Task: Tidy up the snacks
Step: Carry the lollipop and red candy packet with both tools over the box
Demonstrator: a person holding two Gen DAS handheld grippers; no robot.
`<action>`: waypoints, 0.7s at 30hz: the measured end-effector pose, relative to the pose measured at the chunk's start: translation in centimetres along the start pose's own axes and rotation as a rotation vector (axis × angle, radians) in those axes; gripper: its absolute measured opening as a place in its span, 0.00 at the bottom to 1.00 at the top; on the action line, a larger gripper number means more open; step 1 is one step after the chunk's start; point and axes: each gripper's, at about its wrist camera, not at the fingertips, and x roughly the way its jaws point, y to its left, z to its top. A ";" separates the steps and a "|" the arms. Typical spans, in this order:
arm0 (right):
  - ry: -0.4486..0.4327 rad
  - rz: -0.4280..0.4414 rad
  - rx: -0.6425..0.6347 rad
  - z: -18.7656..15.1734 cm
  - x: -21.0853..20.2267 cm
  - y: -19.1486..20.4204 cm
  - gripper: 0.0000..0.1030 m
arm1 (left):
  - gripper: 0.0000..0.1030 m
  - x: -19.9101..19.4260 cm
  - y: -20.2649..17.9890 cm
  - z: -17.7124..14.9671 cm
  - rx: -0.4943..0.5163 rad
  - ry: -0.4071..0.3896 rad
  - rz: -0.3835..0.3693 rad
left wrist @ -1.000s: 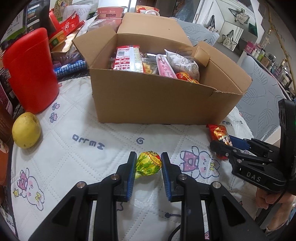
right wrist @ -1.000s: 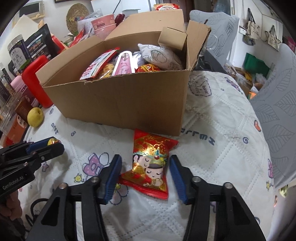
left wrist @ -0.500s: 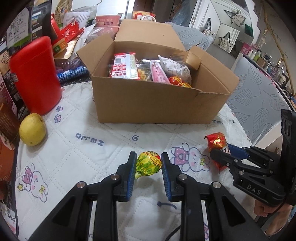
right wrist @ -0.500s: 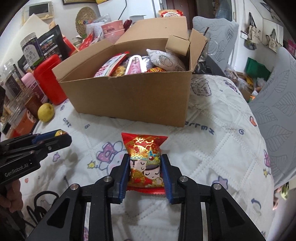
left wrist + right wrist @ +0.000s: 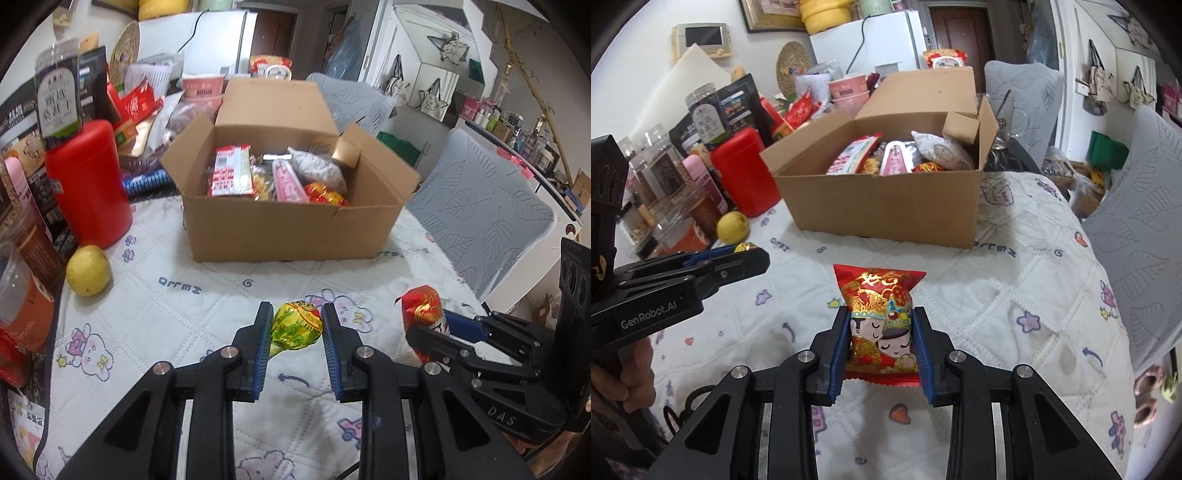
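An open cardboard box (image 5: pixel 288 229) holding several snack packets stands on the white quilted table, also seen in the right wrist view (image 5: pixel 886 203). My left gripper (image 5: pixel 295 325) is shut on a yellow-green wrapped candy (image 5: pixel 295 326), held above the table in front of the box. My right gripper (image 5: pixel 881 332) is shut on a red snack packet (image 5: pixel 879 314) with cartoon faces, lifted off the table. That packet also shows in the left wrist view (image 5: pixel 423 306), to the right of the candy.
A red canister (image 5: pixel 86 184) and a yellow fruit (image 5: pixel 88 269) sit left of the box, with jars and packets crowded behind. A grey leaf-patterned chair (image 5: pixel 484 218) stands at the right. The table edge runs close on the right.
My right gripper closed on the red packet and lifted it off the table. Both grippers rose and drew back from the box, each with its snack.
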 end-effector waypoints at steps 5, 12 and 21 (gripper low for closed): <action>-0.048 0.018 -0.012 -0.1 -2.1 0.8 0.31 | 0.25 -2.0 -1.0 0.3 0.019 -0.047 -0.009; -0.122 0.037 -0.040 1.0 -4.5 1.7 0.31 | 0.25 -4.5 -2.5 1.8 0.045 -0.135 -0.028; -0.218 0.019 -0.075 4.3 -6.7 2.2 0.31 | 0.25 -6.2 -3.5 5.5 0.084 -0.236 -0.046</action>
